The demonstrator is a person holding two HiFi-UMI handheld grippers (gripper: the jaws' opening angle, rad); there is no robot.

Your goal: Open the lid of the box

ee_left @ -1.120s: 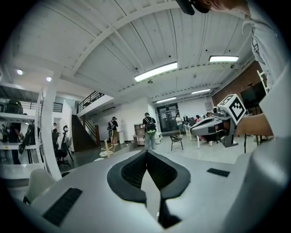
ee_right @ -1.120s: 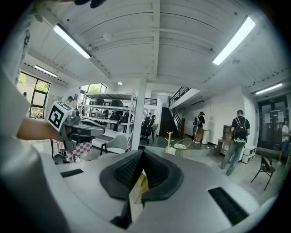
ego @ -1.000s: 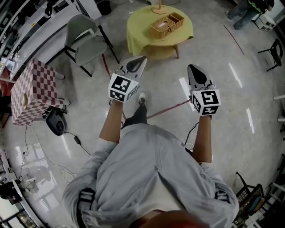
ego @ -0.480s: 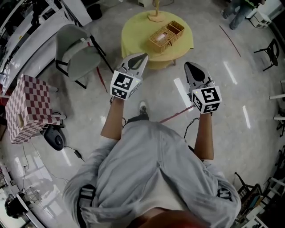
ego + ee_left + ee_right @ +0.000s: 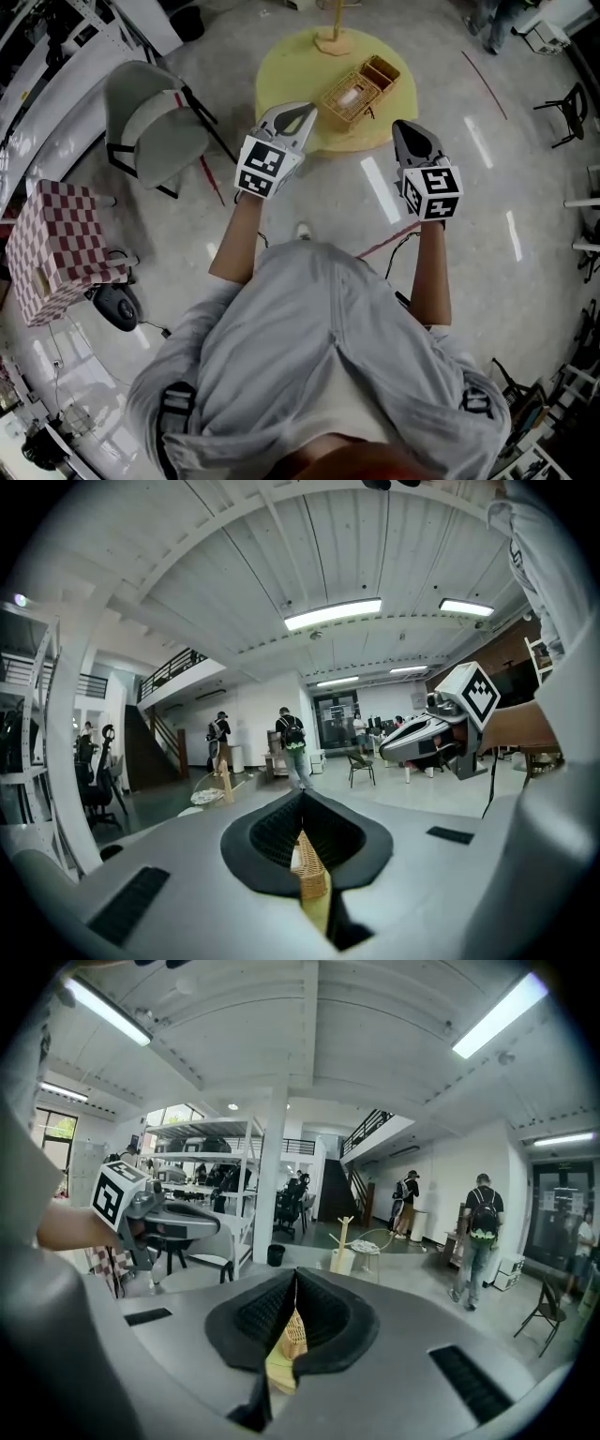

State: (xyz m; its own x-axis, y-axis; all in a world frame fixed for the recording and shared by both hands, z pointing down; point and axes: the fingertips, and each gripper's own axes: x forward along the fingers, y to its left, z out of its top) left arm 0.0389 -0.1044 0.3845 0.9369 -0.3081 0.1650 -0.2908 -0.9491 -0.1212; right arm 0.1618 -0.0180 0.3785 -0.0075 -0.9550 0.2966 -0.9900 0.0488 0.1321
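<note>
Head view: my left gripper (image 5: 306,112) and right gripper (image 5: 400,127), their cubes bearing black-and-white square markers, hover on the near side of the wicker box (image 5: 361,87) on the yellow table (image 5: 286,66). Left gripper view: jaws clenched together, empty, box (image 5: 310,872) beyond. Right gripper view: jaws likewise pressed together, box (image 5: 293,1331) beyond.

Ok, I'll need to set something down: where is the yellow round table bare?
The widest bare patch of the yellow round table lies left of the woven wicker box, out to the rim. A wooden stand base takes the far edge; the right side is crowded, the box reaching almost to the rim.
</note>
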